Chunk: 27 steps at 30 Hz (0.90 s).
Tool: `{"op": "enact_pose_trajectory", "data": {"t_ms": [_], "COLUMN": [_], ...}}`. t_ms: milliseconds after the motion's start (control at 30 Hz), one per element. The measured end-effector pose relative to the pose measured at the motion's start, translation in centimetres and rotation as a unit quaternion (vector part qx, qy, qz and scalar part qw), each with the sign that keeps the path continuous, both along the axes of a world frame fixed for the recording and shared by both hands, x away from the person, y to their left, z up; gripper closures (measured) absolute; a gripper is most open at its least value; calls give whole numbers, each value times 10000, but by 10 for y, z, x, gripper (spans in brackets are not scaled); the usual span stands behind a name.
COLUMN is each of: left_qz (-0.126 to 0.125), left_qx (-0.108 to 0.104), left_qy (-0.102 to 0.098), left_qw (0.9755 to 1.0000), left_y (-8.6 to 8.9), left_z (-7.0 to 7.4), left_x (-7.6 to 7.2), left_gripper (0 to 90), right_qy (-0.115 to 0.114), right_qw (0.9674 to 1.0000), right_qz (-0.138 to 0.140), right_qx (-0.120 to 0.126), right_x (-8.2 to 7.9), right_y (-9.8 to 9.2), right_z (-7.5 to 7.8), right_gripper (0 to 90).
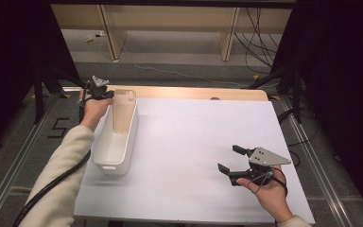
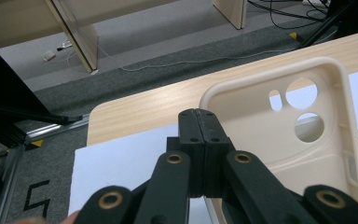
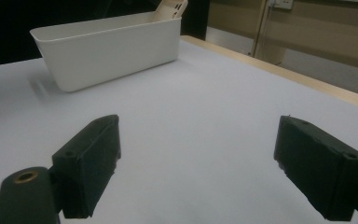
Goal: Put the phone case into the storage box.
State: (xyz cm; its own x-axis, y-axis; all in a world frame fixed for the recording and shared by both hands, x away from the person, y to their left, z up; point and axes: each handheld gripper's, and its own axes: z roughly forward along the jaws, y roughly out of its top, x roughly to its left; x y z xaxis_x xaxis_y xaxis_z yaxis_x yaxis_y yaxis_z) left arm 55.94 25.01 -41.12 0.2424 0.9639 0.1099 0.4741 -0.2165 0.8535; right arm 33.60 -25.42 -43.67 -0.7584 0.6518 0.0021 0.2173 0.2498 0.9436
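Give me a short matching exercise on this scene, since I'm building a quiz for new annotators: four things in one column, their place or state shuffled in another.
Things:
1. left gripper
2. right gripper
3. phone case
4. white bin

Place or state:
A. jaws wide apart over the bare white mat
B. stands along the mat's left side
C. jaws pressed together, nothing between them
D. beige, leaning in the bin's far end, camera holes uppermost

Pairs: 1-C, 2-A, 3-D, 4-B

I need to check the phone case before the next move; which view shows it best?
The left gripper view: the phone case is close, its camera cutouts clear. The high view shows it leaning in the white bin; the right gripper view shows just its top above the bin.
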Motion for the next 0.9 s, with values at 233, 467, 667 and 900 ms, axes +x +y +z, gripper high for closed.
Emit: {"op": "enact_pose_trajectory", "data": {"t_ms": [233,467,667,900], "left_qz": [-47,-84,-223,-311], "left_qx": [-160,-231,-497,-556], "left_qy": [-117,-198,-120,-319], "left_qw": [9998,9995,9984,9975], "left_y": [-1,-3,-8,-10], "left_z": [8,17,21,25], "left_x": [-7,-14,-23,-34], "left_gripper": [801,645,473,344], "right_qy": [-52,-98,-123,-180], "right_qw": [10000,9999,9999,9998], "right_qz": [-19,-37,-29,-6], "right_qx": [-40,-5,-27,48], "right_x": [0,1,1,2], "right_y": [0,1,0,1], "right_z": [1,0,1,0], "right_gripper": [158,158,158,158]}}
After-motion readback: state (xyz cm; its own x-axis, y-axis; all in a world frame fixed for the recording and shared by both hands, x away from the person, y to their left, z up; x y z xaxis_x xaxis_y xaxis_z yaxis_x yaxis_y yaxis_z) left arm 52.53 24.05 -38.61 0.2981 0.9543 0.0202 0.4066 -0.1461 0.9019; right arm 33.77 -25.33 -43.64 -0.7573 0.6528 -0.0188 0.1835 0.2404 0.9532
